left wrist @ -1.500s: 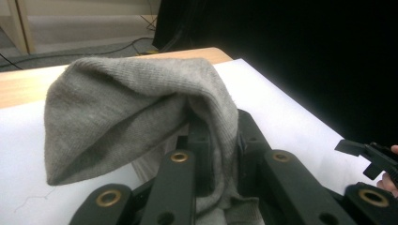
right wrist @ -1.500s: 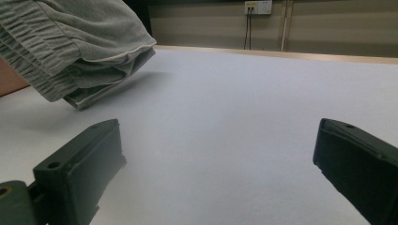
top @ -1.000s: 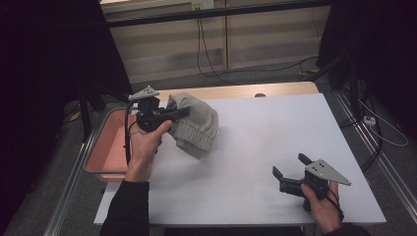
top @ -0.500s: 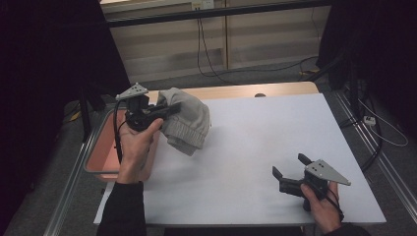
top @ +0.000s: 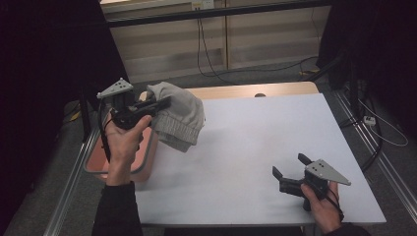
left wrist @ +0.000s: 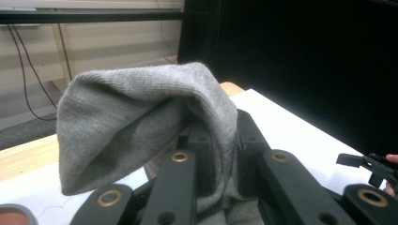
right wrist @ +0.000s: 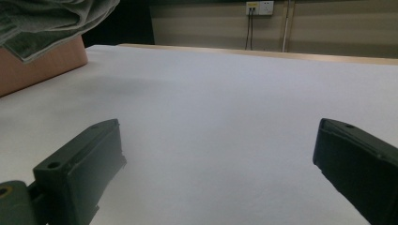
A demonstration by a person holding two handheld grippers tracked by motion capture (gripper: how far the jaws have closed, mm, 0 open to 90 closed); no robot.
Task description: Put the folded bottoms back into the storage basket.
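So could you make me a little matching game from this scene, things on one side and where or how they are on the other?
Things:
1. grey knitted hat
2. pink plastic bin
3. left gripper
4. right gripper

States:
A. jaws open, low over the white table
B. hanging in the air
C. at the table's left edge
D. shut on cloth

Pairs: 1-B, 2-C, 3-D, 4-A

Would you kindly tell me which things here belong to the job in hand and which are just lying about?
In the job:
- grey knitted hat, clamped in the left gripper
- pink tub beneath it

Lying about:
- cables on the floor
- wall socket
- right gripper, open and idle
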